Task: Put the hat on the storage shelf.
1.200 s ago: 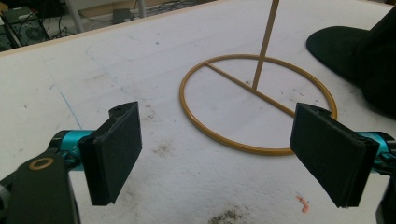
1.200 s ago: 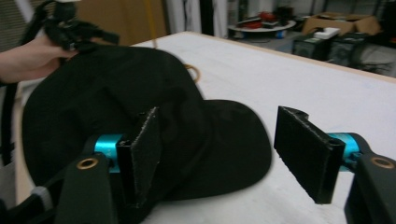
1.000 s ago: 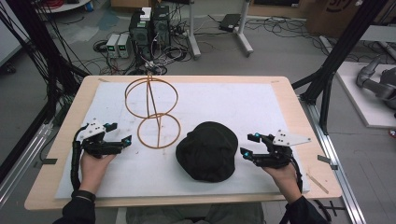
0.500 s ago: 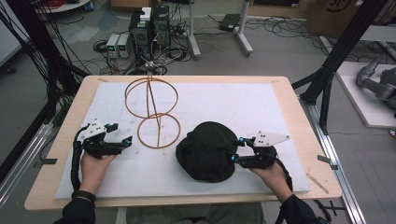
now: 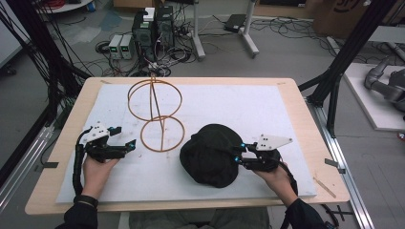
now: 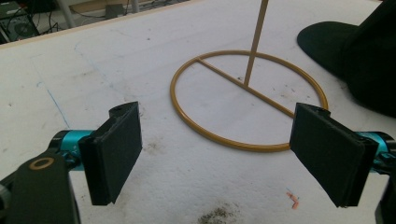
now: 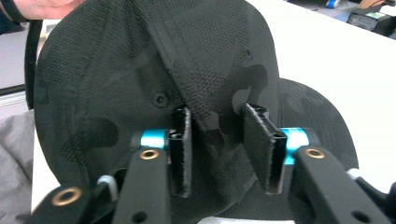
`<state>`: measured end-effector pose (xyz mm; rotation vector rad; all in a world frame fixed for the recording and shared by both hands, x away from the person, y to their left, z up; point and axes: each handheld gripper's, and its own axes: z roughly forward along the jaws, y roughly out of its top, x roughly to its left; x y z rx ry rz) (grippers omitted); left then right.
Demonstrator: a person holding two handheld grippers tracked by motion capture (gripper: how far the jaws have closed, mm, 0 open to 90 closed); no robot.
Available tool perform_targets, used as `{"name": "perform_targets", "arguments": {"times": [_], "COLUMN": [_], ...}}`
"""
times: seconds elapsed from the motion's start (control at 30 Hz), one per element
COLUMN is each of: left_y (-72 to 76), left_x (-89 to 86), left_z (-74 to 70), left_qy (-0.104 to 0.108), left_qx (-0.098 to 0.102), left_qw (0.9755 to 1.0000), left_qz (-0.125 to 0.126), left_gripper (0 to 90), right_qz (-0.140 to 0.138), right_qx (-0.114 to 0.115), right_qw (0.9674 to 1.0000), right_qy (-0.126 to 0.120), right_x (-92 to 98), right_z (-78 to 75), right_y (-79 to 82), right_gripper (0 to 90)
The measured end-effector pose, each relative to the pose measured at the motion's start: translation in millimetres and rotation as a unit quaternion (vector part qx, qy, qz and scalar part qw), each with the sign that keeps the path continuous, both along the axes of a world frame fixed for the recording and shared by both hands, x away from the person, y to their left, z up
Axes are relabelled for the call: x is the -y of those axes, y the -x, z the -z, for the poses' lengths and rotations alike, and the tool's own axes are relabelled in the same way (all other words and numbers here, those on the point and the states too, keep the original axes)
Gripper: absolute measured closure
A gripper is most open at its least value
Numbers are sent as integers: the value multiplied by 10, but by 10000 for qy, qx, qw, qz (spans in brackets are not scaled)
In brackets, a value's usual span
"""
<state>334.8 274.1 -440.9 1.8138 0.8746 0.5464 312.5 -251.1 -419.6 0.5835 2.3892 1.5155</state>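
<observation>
- The right claw (image 5: 237, 156) was at the right-hand side of the black cap (image 5: 210, 153), its jaws set partway apart with a fold of the crown fabric standing between them (in the right gripper view (image 7: 219, 154) the pads flanked the fabric with a gap on either side, so it read as not yet pinched).
- The cap lay on the white mat (image 5: 286, 114) of the desk (image 5: 305, 124), directly ahead of that claw and touching it, with its brim on the far side from the claw.
- The left claw (image 5: 125, 141) hovered with jaws wide and nothing between them; the wire hat stand (image 5: 156, 117) stood just ahead of it, its gold base ring (image 6: 247, 100) lying flat on the mat in front of the jaws.
- Judged from this, the step in hand was taking hold of the cap, presumably to hang it on the stand.
- The next move called for the right claw to close on the fold firmly enough that the soft fabric would not slip, then lift; the left claw looked placed to steady the stand.
</observation>
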Motion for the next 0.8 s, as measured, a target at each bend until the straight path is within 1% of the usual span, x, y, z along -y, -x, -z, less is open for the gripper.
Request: {"name": "perform_targets", "arguments": {"times": [0.03, 0.1, 0.17, 0.2, 0.23, 0.27, 0.33, 0.5, 0.53, 0.63, 0.67, 0.7, 0.73, 0.8], "left_y": [0, 0, 1, 1, 0, -1, 0, 0, -1, -1, 0, 2, 3, 5], "left_x": [0, 5, 7, 7, 7, 6, 5, -6, -7, -4, -4, -3, -3, -3], "left_z": [0, 1, 0, 0, 1, 2, 1, 1, 1, 2, 0, -2, -4, -5], "left_qy": [2, 27, 2, 2, 3, 9, 14, 16, 12, 19, 16, 28, 32, 44], "left_qx": [-1, 5, -6, -6, -13, -9, -6, -9, -6, -16, -15, -11, -6, 0], "left_qw": [10000, 10000, 10000, 10000, 10000, 10000, 10000, 10000, 10000, 10000, 10000, 10000, 10000, 10000], "left_qz": [3, 9, 13, 13, 14, 16, 14, 0, 3, 0, 4, 0, 0, -2], "left_gripper": [170, 170, 170, 170, 170, 170, 170, 170, 170, 170, 170, 170, 170, 170], "right_qz": [13, 28, 82, 82, 137, 179, 267, 336, 382, 458, 458, 522, 522, 606], "right_qx": [75, 99, 223, 223, 369, 449, 533, 554, 555, 537, 537, 540, 540, 519], "right_qw": [10000, 9999, 9997, 9997, 9991, 9987, 9981, 9979, 9977, 9973, 9973, 9967, 9967, 9961], "right_qy": [49, 58, 111, 111, 163, 187, 155, 33, -64, -219, -219, -302, -302, -364], "right_x": [3, 9, 11, 11, 12, 16, 26, 66, 90, 121, 121, 130, 130, 129], "right_z": [-3, -4, -11, -11, -26, -34, -48, -70, -94, -142, -142, -170, -170, -211], "right_y": [12, 17, 32, 32, 52, 62, 67, 55, 53, 51, 51, 46, 46, 47], "right_gripper": [735, 758, 817, 817, 856, 868, 879, 884, 886, 889, 889, 890, 890, 891]}}
